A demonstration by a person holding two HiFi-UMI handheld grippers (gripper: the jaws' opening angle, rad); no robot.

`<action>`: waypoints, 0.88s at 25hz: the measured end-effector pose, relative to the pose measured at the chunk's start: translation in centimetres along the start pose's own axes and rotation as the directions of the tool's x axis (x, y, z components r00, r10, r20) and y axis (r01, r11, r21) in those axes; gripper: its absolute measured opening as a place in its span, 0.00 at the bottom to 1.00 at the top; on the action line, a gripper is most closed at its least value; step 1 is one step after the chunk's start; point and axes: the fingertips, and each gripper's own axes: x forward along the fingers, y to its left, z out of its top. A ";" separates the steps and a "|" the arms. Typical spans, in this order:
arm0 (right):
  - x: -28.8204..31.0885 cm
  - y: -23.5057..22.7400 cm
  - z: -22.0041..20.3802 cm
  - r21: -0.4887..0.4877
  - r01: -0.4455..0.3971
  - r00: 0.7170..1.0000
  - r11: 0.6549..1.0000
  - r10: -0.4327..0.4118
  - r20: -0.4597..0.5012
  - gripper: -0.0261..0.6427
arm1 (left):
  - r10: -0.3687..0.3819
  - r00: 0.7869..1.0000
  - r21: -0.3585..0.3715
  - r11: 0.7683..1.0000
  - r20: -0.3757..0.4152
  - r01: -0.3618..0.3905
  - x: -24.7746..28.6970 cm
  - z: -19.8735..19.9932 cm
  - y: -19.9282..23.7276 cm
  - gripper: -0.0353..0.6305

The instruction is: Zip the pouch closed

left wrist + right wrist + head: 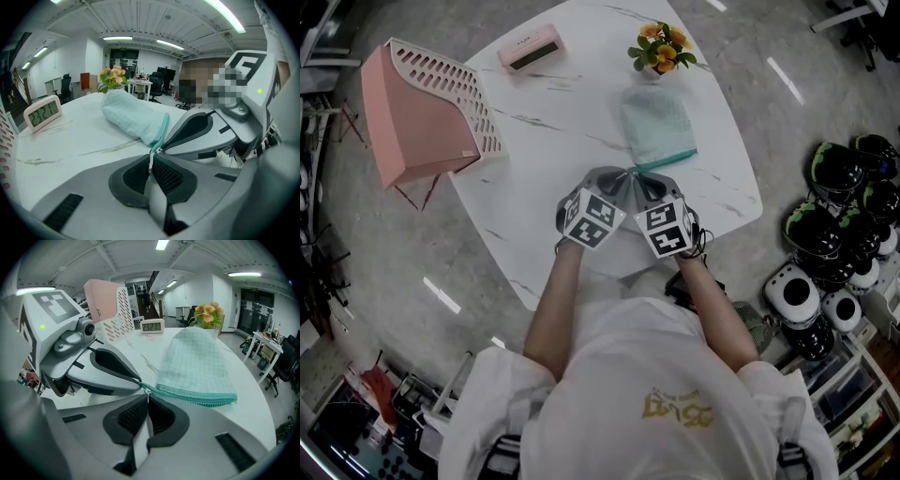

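A mint-green fabric pouch (pixel 658 127) lies on the white marble table (pixel 572 122), its teal zipper (pixel 201 398) along the near edge. Both grippers meet at the zipper's end nearest me. My left gripper (pixel 151 164) is shut on the thin corner tab of the pouch at that end. My right gripper (pixel 147 399) is shut on the small metal zipper pull (pixel 148 392), right beside the left gripper's tips (pixel 138 379). In the head view the left gripper (pixel 623 180) and right gripper (pixel 642 180) form a V just below the pouch.
A pink clock (pixel 530 47) and a small pot of flowers (pixel 661 47) stand at the table's far side. A pink slotted rack (pixel 422 112) sits off the table's left edge. Helmets (pixel 853 206) are stacked on the floor at the right.
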 end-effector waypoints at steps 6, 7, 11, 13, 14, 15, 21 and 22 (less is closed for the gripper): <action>-0.3 -0.1 0.1 -0.016 0.018 1.000 1.000 -0.018 0.001 0.07 | -0.004 1.000 -0.006 1.000 -0.005 0.004 0.0 0.1 -0.1 0.12; -0.3 -0.2 0.1 -0.020 0.021 1.000 1.000 -0.020 0.002 0.06 | -0.005 1.000 -0.007 1.000 -0.004 0.005 -0.1 0.1 -0.1 0.11; -0.3 -0.3 0.1 -0.021 0.025 1.000 0.999 -0.025 -0.003 0.06 | -0.011 1.000 -0.021 1.000 -0.006 0.011 -0.1 0.1 0.0 0.11; -0.4 -0.5 0.0 -0.021 0.027 1.000 0.999 -0.027 -0.006 0.06 | -0.011 1.000 -0.026 1.000 -0.009 0.011 -0.1 0.0 0.0 0.11; -0.5 -0.6 0.0 -0.022 0.027 1.000 0.999 -0.027 -0.008 0.06 | -0.010 1.000 -0.027 1.000 -0.009 0.010 -0.1 0.0 -0.1 0.11; -0.5 -0.6 -0.1 -0.023 0.027 1.000 0.999 -0.027 -0.009 0.06 | -0.009 1.000 -0.027 1.000 -0.009 0.009 -0.2 0.0 -0.1 0.11; -0.8 -0.9 0.0 -0.013 0.039 0.999 0.999 -0.040 -0.011 0.06 | -0.001 1.000 -0.039 0.999 -0.003 0.001 -0.3 0.1 0.1 0.11; -0.9 -0.9 0.1 -0.012 0.040 0.999 0.999 -0.040 -0.012 0.06 | -0.002 1.000 -0.040 0.999 -0.002 0.001 -0.4 0.1 0.1 0.11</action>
